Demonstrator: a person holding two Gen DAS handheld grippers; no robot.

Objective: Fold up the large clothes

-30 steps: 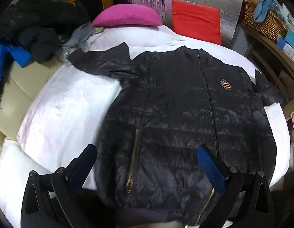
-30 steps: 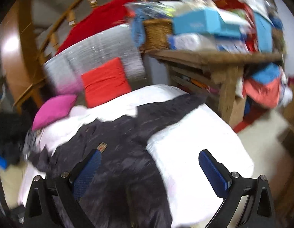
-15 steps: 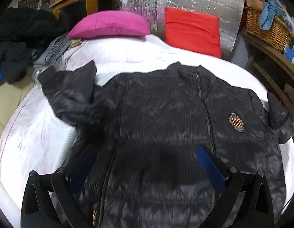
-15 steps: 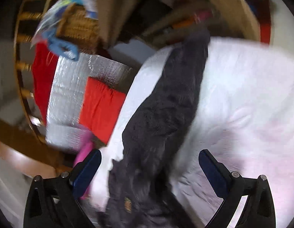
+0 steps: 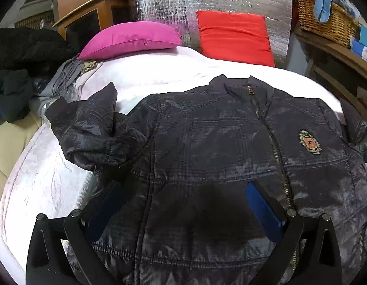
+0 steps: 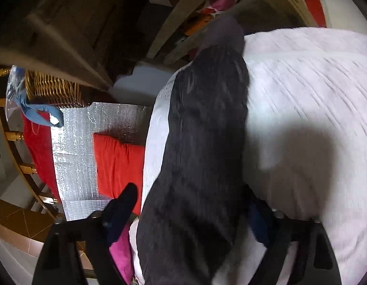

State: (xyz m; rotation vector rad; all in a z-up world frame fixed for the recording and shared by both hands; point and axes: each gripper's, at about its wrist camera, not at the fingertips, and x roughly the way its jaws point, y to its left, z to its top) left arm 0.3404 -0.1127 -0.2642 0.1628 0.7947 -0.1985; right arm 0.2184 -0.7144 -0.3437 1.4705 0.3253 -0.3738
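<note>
We see the dark jacket point(image 5: 231, 154) spread face-up on the white bed point(image 5: 53, 178), directly beneath the left gripper point(image 5: 183, 211), whose jaws stand apart. Our right gripper point(image 6: 190, 213), its jaws just closing yet still unclamped, straddles the jacket's sleeve point(image 6: 207, 130).

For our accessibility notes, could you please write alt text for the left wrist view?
A dark quilted zip-up jacket lies face up on a white padded bed cover, the open left gripper over its lower front. Behind sit a magenta pillow and a red cushion.
</note>
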